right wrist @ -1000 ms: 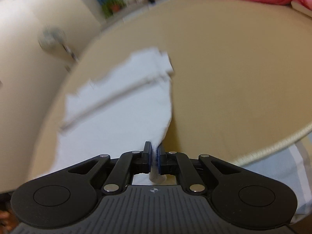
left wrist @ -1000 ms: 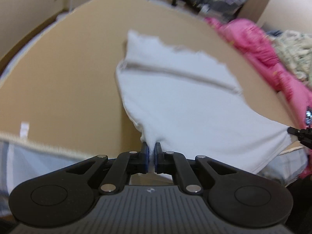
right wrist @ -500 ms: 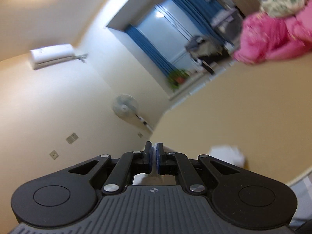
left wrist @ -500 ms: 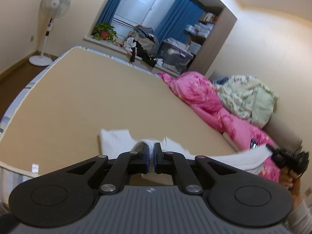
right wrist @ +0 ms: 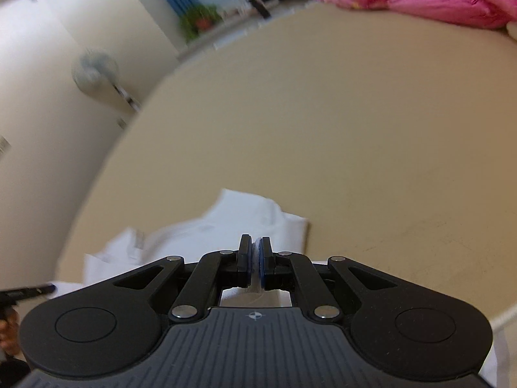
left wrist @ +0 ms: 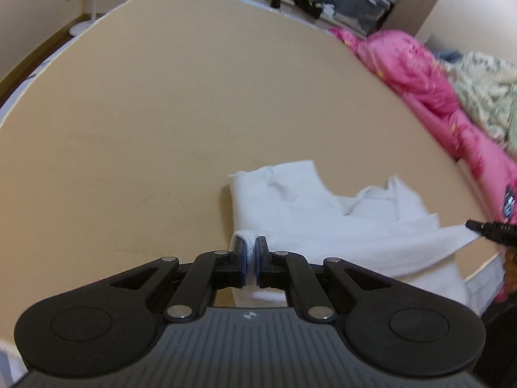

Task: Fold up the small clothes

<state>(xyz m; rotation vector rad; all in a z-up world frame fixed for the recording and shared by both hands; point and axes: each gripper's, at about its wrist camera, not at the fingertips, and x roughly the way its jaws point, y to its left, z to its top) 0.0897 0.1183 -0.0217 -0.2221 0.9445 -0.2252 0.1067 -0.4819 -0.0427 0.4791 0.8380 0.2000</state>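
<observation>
Tan mattress (left wrist: 161, 113) fills my view; the white garment (left wrist: 323, 220) lies at its near edge, long axis running three to nine o'clock. My left gripper (left wrist: 251, 252) and right gripper (right wrist: 255, 258) each pinch an end, cloth ahead at twelve.

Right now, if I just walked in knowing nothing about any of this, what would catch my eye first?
Probably the white garment lying partly folded on the tan bed surface, pinched at its near corners by the left gripper and the right gripper, each with its black fingers closed on cloth. Next, the bright pink quilt heaped along the bed's far right edge.
</observation>
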